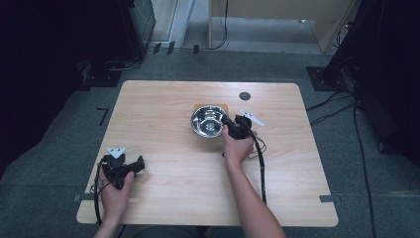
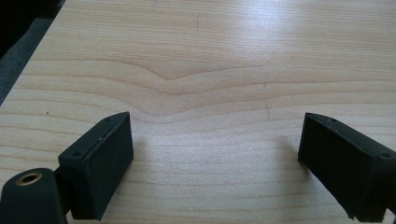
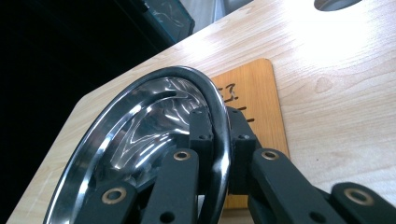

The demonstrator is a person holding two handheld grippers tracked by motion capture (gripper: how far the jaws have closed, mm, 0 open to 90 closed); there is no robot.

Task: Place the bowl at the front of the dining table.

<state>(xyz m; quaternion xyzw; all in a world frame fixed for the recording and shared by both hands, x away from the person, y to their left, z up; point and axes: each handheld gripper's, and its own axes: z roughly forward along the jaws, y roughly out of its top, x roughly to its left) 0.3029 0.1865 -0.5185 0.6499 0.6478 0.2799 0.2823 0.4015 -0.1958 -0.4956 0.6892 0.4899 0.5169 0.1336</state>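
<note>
Item: round polished steel bowl [image 1: 209, 121], mid-table, sitting over a small flat orange-brown wooden board [image 3: 254, 95].

Right gripper [image 1: 231, 126]: jaws pinched on the bowl's rim at its right side, one inside, one outside.

Left gripper [image 1: 140, 164]: near the pale wood-grain table's [image 1: 173, 198] front left edge, jaws spread wide, bare tabletop between them, well apart from the bowl.

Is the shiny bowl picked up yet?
Grabbed: the right gripper is shut on the bowl rim, one jaw inside, one outside. The bowl sits over an orange board. The left gripper rests open on the table. Where the bowl goes isn't clear.
</note>
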